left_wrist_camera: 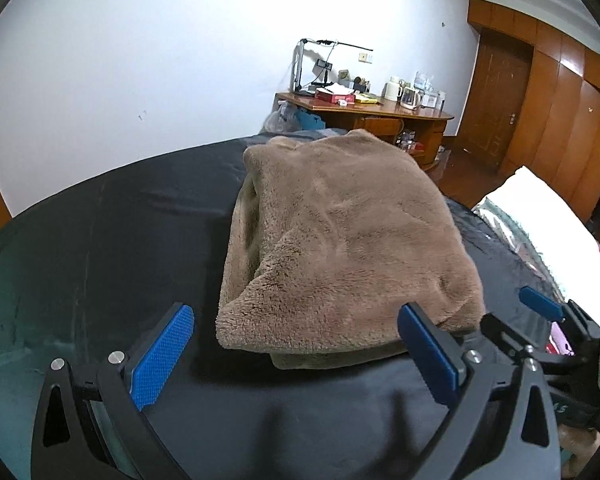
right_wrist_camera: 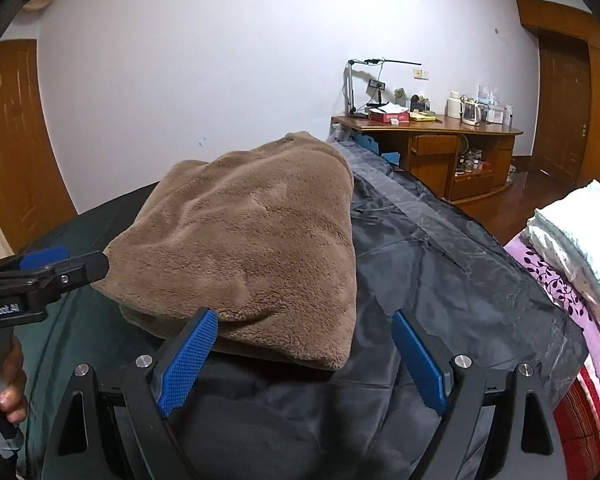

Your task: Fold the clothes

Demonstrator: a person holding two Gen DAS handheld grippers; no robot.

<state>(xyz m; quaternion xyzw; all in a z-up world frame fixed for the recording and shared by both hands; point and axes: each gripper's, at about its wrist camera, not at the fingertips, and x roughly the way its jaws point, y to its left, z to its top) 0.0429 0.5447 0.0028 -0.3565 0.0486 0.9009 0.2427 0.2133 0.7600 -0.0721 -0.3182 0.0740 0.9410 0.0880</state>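
A brown fleece garment lies folded in a thick bundle on the black cloth-covered surface; it also shows in the right wrist view. My left gripper is open and empty just in front of the bundle's near edge. My right gripper is open and empty at the bundle's near right corner. The right gripper's blue fingers show at the right of the left wrist view. The left gripper's fingers show at the left of the right wrist view.
A wooden desk with a lamp, kettle and boxes stands against the white wall behind. A floral purple quilt and white bedding lie to the right. Wooden doors and wardrobe are at the far right.
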